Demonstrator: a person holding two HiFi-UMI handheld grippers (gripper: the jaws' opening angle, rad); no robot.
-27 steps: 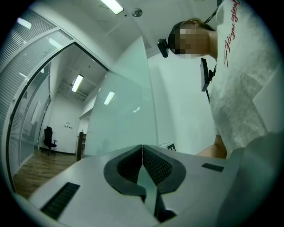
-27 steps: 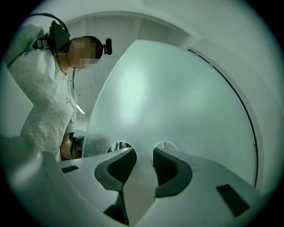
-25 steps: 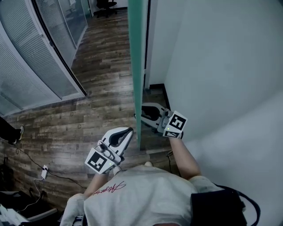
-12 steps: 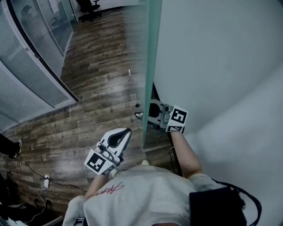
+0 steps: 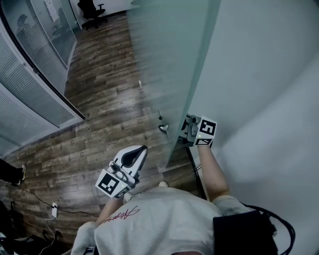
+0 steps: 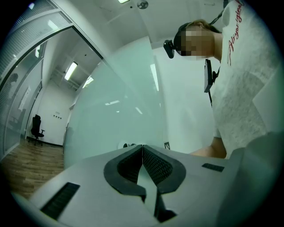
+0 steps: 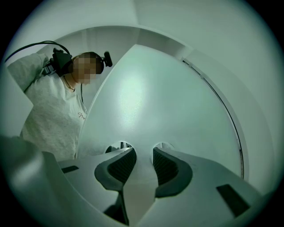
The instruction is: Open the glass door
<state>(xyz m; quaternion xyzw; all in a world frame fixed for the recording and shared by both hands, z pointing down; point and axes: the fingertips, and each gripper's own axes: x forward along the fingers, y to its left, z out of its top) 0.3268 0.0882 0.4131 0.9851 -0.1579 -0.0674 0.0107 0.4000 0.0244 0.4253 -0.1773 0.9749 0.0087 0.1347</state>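
The frosted glass door [image 5: 169, 60] stands swung open, its lower edge near my feet. My right gripper [image 5: 188, 128] reaches behind the door's edge and is shut on the door handle [image 7: 142, 175], a pale bar running between its pads. In the right gripper view, my right gripper [image 7: 143, 151] faces the door [image 7: 168, 102], and two round handle mounts show past the jaw tips. A metal knob [image 5: 162, 128] of the handle sticks out on the door's near side. My left gripper [image 5: 143, 148] hangs shut and empty on that near side. The door [image 6: 120, 115] fills the left gripper view beyond that gripper [image 6: 142, 146].
A white wall [image 5: 269, 74] runs along the right. Glass partitions with blinds [image 5: 30, 94] line the left of the wood floor [image 5: 109, 89]. An office chair [image 5: 92, 9] stands far back. A power strip and cable [image 5: 54, 211] lie at the lower left.
The door has swung wider, its face now turned toward the head view. My right gripper moved right with the handle. My left gripper barely shifted in the picture.
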